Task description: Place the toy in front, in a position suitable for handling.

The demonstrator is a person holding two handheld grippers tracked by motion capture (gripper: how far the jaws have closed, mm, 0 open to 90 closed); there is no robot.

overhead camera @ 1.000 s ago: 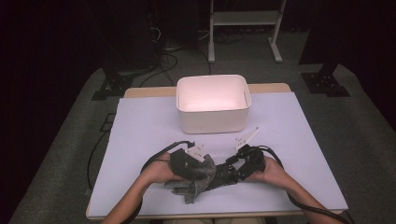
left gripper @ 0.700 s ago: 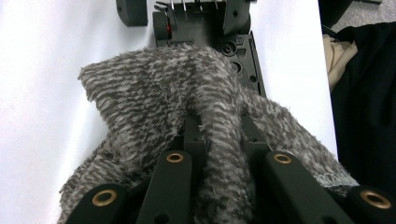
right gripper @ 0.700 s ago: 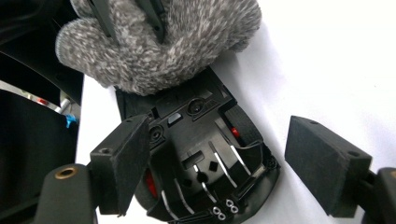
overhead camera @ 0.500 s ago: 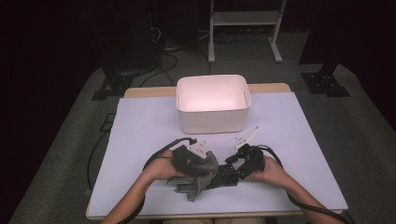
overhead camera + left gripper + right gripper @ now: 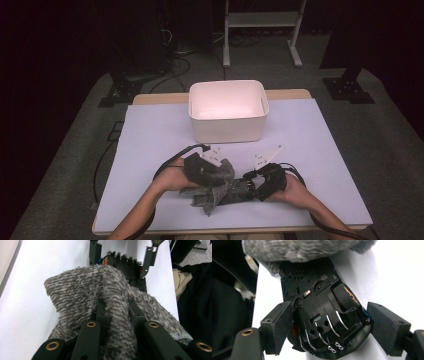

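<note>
A grey fuzzy cloth [image 5: 82, 290] is bunched between the jaws of my left gripper [image 5: 117, 308], which is shut on a fold of it. In the high view the cloth [image 5: 215, 189] lies near the table's front edge, under the left gripper [image 5: 212, 170]. A black toy car [image 5: 319, 305] is turned so its underside and one wheel face the camera, and my right gripper [image 5: 329, 327] is shut on its sides. The cloth [image 5: 307, 248] drapes over the car's far end. From above, the right gripper [image 5: 252, 184] points left at the car [image 5: 241, 189].
A white bin [image 5: 227, 127] stands at the back middle of the lilac table cover [image 5: 145, 145]. Cables trail from both grippers. The person's forearms come in over the front edge. Dark floor and a stand's legs lie beyond the table.
</note>
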